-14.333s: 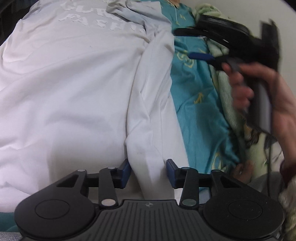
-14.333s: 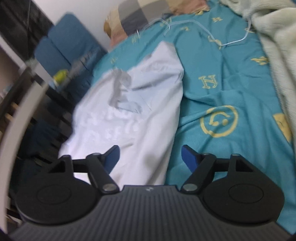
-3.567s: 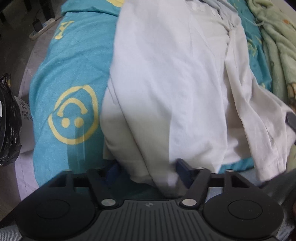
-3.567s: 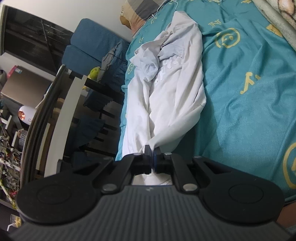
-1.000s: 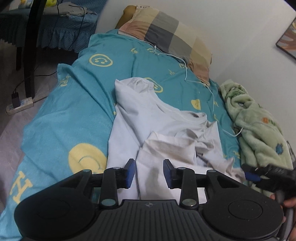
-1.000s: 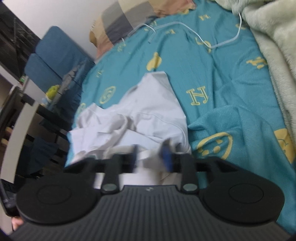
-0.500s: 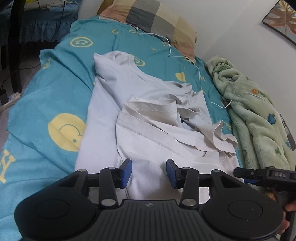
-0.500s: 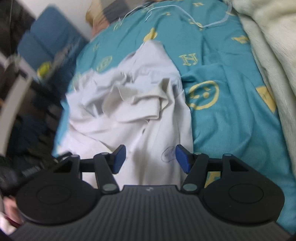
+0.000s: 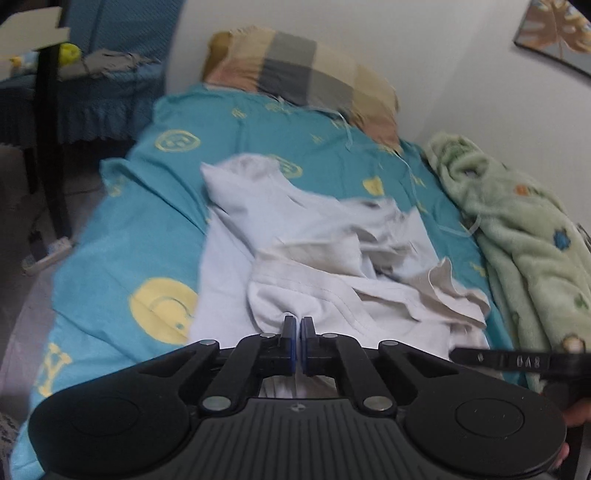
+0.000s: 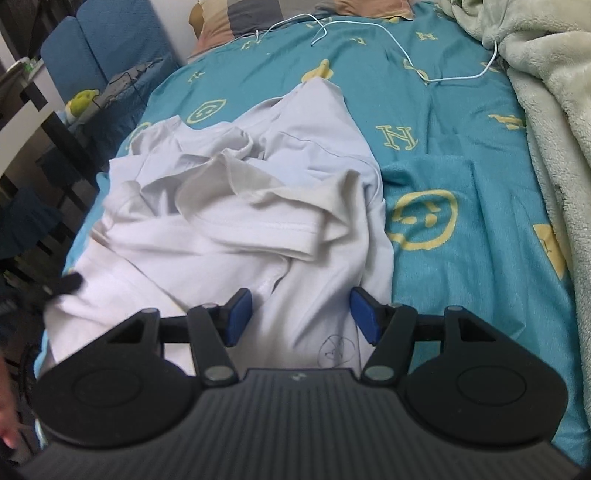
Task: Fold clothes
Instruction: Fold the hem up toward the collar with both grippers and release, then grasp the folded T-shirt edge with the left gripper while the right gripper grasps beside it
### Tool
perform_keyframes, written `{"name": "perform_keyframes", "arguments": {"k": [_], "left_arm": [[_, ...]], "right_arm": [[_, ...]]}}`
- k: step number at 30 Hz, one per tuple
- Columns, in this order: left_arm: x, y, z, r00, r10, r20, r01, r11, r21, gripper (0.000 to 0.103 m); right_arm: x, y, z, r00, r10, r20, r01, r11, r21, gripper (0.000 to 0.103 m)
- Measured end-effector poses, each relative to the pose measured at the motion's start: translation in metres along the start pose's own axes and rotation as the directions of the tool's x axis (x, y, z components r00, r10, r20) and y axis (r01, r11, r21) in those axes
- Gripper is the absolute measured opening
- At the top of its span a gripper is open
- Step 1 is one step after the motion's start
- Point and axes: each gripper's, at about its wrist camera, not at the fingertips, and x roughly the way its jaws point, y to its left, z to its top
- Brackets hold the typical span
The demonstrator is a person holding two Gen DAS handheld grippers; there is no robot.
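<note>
Two grippers angled down: left gripper [image 9: 297, 328] pinching white shirt [image 9: 317, 258], right gripper [image 10: 300, 314] wide

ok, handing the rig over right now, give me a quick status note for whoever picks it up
Left gripper: jaws have just closed, pinching a fold of the white T-shirt at its near left edge.
Right gripper: open, over the shirt's near right side, gripping nothing.
Shirt lies crumpled on the teal bedsheet, near hem flopped back in a loose heap; green blanket along the right, white cable near the pillow.
Done: rough fold-over only, not neat.
Left: grab the right side, spread flat, finish the folds.
</note>
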Motion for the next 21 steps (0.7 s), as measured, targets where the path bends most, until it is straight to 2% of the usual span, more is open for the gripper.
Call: {"name": "perform_keyframes", "arguments": {"k": [3, 5, 7, 10, 15, 17, 21], "left_arm": [[0.015, 0.003, -0.007, 0.998, 0.063, -0.016, -0.063, 0.998, 0.023, 0.002], [0.026, 0.009, -0.013, 0.996, 0.071, -0.056, -0.07, 0.998, 0.005, 0.002], [0.025, 0.011, -0.016, 0.996, 0.069, -0.051, -0.069, 0.998, 0.009, 0.003], [0.011, 0.013, -0.017, 0.999, 0.051, -0.001, -0.051, 0.999, -0.012, 0.006], [-0.017, 0.012, -0.023, 0.995, 0.097, 0.018, -0.097, 0.995, -0.024, 0.012], [-0.031, 0.007, -0.026, 0.996, 0.089, 0.018, -0.089, 0.996, -0.009, 0.02], [-0.049, -0.008, -0.033, 0.996, 0.091, -0.009, -0.09, 0.994, 0.056, 0.024]], "right_arm": [[0.0, 0.002, 0.0, 1.0, -0.007, 0.011, 0.007, 1.0, -0.006, 0.063], [-0.002, 0.002, 0.001, 1.0, -0.004, 0.021, 0.004, 1.0, 0.0, 0.063], [-0.008, 0.002, 0.0, 0.999, 0.013, 0.047, -0.013, 1.0, 0.008, 0.063], [-0.024, 0.006, -0.001, 0.993, 0.044, 0.112, -0.045, 0.999, 0.006, 0.063], [-0.042, 0.019, -0.006, 0.977, 0.069, 0.201, -0.059, 0.997, -0.057, 0.063], [-0.049, 0.021, -0.009, 0.973, 0.079, 0.216, -0.065, 0.995, -0.07, 0.063], [-0.064, 0.029, -0.016, 0.968, 0.082, 0.238, -0.057, 0.992, -0.113, 0.063]]}}
